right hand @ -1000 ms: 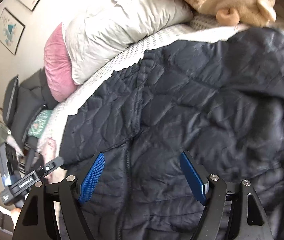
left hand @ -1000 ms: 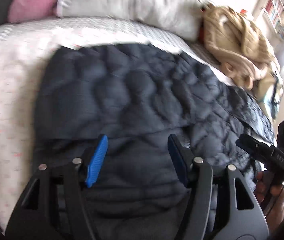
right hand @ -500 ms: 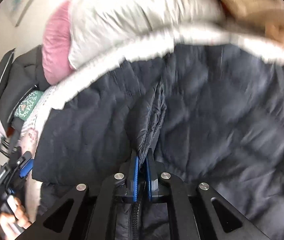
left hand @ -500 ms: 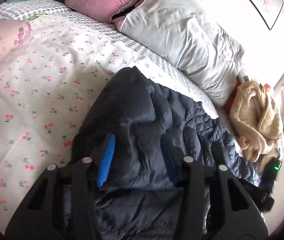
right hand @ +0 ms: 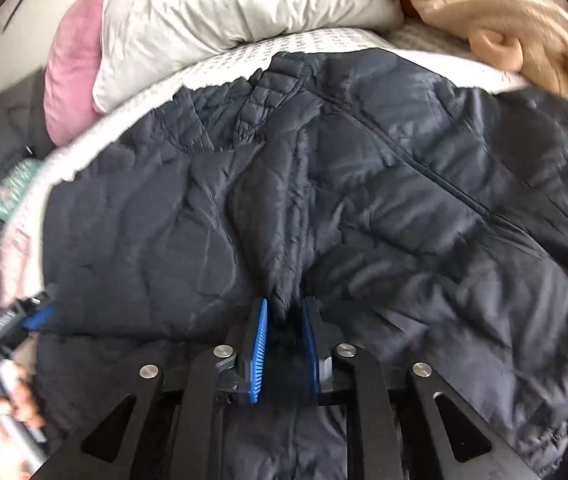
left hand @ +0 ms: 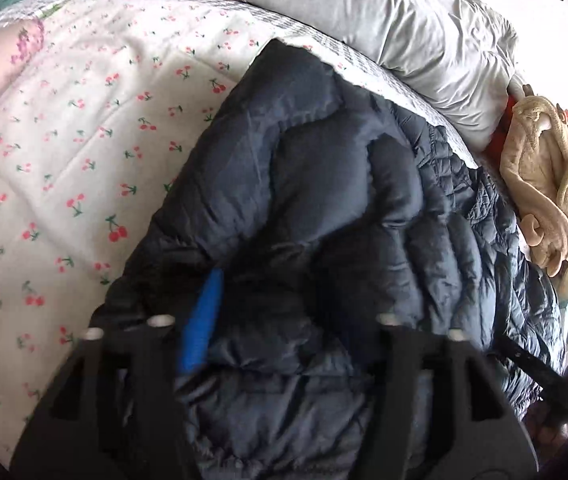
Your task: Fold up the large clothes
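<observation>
A dark navy quilted puffer jacket (left hand: 324, 208) lies spread across the bed and fills most of the right wrist view (right hand: 404, 208). My left gripper (left hand: 276, 320) sits over a thick bunch of the jacket, with padding bulging between its spread jaws; only the left blue pad (left hand: 200, 320) shows, the other is buried in fabric. My right gripper (right hand: 284, 320) is shut on a raised ridge of jacket fabric along the front seam. The left gripper also shows at the left edge of the right wrist view (right hand: 24, 320).
The bed has a white cherry-print cover (left hand: 64, 140). A grey pillow (left hand: 404, 28) and a pink pillow (right hand: 72, 80) lie at its head. A tan plush toy (left hand: 552, 184) lies to the right of the jacket.
The right gripper closed on a ridge of the jacket and holds it raised. The left gripper moved onto a thick bunch of jacket, and the jacket has bunched up off the cherry-print cover.
</observation>
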A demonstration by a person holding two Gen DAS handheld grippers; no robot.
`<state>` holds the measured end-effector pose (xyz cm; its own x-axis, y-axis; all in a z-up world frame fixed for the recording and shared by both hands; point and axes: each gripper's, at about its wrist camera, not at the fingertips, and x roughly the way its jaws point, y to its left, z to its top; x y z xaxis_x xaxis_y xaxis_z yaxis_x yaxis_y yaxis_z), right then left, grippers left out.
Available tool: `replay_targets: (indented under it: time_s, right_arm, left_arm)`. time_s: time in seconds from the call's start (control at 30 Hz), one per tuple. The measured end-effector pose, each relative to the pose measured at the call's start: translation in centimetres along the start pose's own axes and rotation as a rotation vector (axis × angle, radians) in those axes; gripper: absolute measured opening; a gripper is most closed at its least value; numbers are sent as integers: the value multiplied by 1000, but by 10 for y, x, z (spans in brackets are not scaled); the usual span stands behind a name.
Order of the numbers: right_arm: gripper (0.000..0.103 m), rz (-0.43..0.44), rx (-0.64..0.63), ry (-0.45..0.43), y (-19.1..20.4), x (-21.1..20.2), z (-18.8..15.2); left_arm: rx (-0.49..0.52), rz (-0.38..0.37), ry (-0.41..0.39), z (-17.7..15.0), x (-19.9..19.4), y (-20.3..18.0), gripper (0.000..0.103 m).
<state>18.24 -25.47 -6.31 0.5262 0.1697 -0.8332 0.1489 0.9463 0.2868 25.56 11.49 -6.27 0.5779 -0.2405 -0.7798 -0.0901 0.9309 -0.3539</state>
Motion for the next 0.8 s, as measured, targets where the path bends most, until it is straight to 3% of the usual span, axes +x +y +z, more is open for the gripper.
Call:
replay_targets:
  time_s: [0.03, 0.1, 0.13, 0.2, 0.27, 0.33, 0.57, 0.8]
  right_arm:
    - [25, 17, 24, -5, -7, -10, 2]
    - [58, 18, 69, -30, -27, -35, 4]
    - [88, 9, 99, -42, -41, -50, 5]
    - [90, 17, 140, -99, -60, -77, 2]
    - [90, 14, 186, -117, -86, -102, 1]
    - [90, -19, 225, -134, -116, -126, -5]
    - [90, -162, 385, -189, -226, -182, -25]
    - [90, -272, 594, -207, -317, -197, -52]
  left_arm:
    - [4, 6, -3, 0, -4, -3, 83]
    - [18, 45, 0, 0, -13, -10, 87]
    - [20, 63, 12, -1, -15, -12, 87]
    - [21, 71, 37, -3, -20, -16, 89]
    - [34, 65, 45, -7, -30, -20, 99]
    - [58, 60, 43, -12, -42, -24, 102]
    - [80, 29, -11, -24, -85, -34, 102]
    - [74, 11, -7, -45, -85, -35, 102]
